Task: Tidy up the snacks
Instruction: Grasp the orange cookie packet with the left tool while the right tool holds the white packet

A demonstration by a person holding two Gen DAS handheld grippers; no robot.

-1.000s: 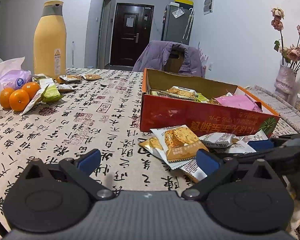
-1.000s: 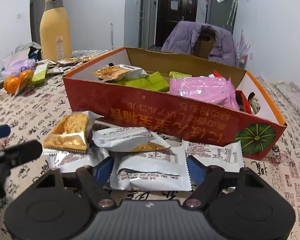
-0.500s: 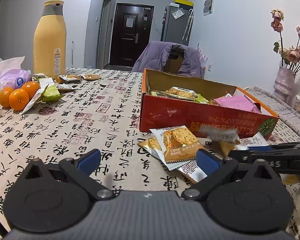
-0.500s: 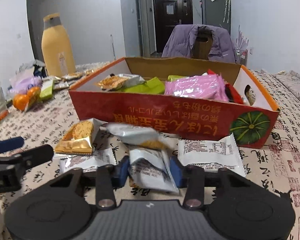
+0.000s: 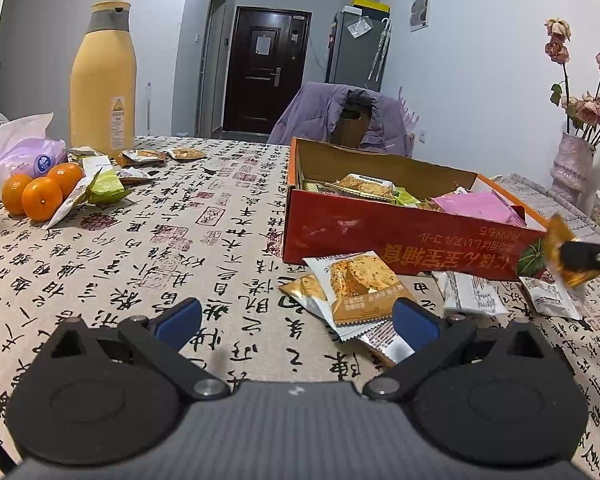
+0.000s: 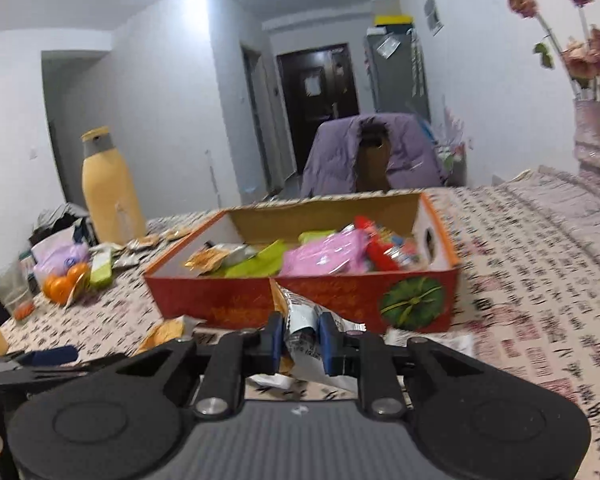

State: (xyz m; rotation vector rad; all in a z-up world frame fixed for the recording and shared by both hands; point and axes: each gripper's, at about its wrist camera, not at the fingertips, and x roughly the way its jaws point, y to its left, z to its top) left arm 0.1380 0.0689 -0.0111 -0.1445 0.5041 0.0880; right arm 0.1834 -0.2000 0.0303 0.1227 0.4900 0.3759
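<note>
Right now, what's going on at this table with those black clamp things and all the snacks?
Someone is tidying snacks into the red cardboard box. The right gripper is shut on a silver snack packet, held above the table just in front of the box. The left gripper is open and empty, low over the tablecloth, with a biscuit packet and other wrappers lying ahead.

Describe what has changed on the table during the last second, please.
The right gripper closed its fingers on a white snack packet lying before the red box and lifted it off the table. The left gripper stayed open and still; the biscuit packets in front of it did not move.
</note>
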